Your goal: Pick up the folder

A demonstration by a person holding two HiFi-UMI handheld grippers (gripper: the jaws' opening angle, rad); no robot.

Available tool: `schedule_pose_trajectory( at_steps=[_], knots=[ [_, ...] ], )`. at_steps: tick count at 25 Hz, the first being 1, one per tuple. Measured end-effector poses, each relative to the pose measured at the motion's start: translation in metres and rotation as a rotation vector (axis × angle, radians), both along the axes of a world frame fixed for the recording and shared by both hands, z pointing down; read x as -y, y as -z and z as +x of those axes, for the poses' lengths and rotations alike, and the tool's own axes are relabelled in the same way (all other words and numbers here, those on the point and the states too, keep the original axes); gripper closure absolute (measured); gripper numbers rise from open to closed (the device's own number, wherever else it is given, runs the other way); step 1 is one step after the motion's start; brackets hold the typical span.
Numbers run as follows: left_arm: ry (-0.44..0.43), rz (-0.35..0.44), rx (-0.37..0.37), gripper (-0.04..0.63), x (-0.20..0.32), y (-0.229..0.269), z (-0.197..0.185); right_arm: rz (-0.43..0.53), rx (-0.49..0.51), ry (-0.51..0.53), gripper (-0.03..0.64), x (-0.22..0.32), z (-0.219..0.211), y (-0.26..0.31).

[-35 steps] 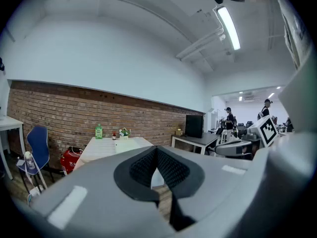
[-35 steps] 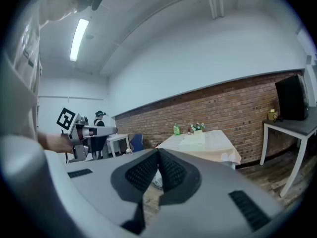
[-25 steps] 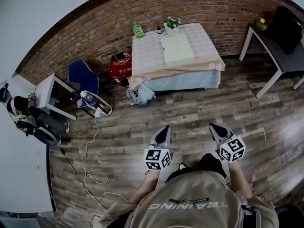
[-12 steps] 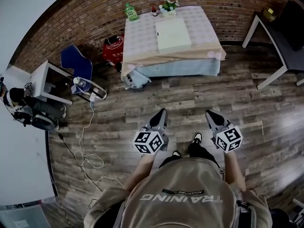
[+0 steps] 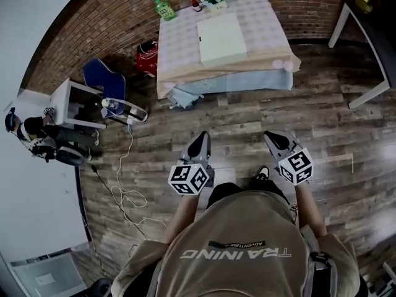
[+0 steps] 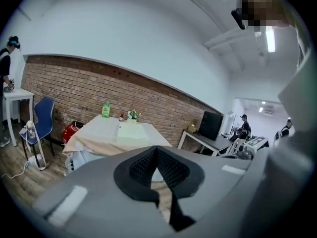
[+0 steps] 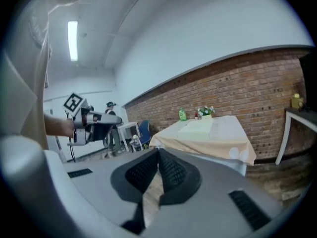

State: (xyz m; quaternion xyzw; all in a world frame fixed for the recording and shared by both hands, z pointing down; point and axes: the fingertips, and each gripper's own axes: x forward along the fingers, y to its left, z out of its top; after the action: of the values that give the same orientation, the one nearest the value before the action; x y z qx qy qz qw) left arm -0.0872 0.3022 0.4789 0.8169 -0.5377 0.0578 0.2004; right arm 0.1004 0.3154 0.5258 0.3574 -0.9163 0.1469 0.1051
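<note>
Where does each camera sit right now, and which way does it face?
Head view: on the person's head, facing steeply down; table, folder ahead; shirt, forearms, left gripper, right gripper show.
Left gripper view: on that gripper, along its shut jaws toward the table.
Right gripper view: same on the right, shut jaws toward the table.
Shared: all three show the folder on the table.

The pale folder [image 5: 221,38] lies flat on the cloth-covered table [image 5: 272,42].

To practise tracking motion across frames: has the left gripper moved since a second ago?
Yes. The left gripper has come nearer the cloth-covered table that bears the folder. Its jaws are shut and empty.
</note>
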Motion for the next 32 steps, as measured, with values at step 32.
schedule_pose_trajectory(
  at_steps=[32],
  knots=[
    [-0.278, 0.048, 0.060, 0.589, 0.281, -0.030, -0.053, -0.076, 0.058, -0.254, 0.607, 0.248, -0.091, 0.027]
  ],
)
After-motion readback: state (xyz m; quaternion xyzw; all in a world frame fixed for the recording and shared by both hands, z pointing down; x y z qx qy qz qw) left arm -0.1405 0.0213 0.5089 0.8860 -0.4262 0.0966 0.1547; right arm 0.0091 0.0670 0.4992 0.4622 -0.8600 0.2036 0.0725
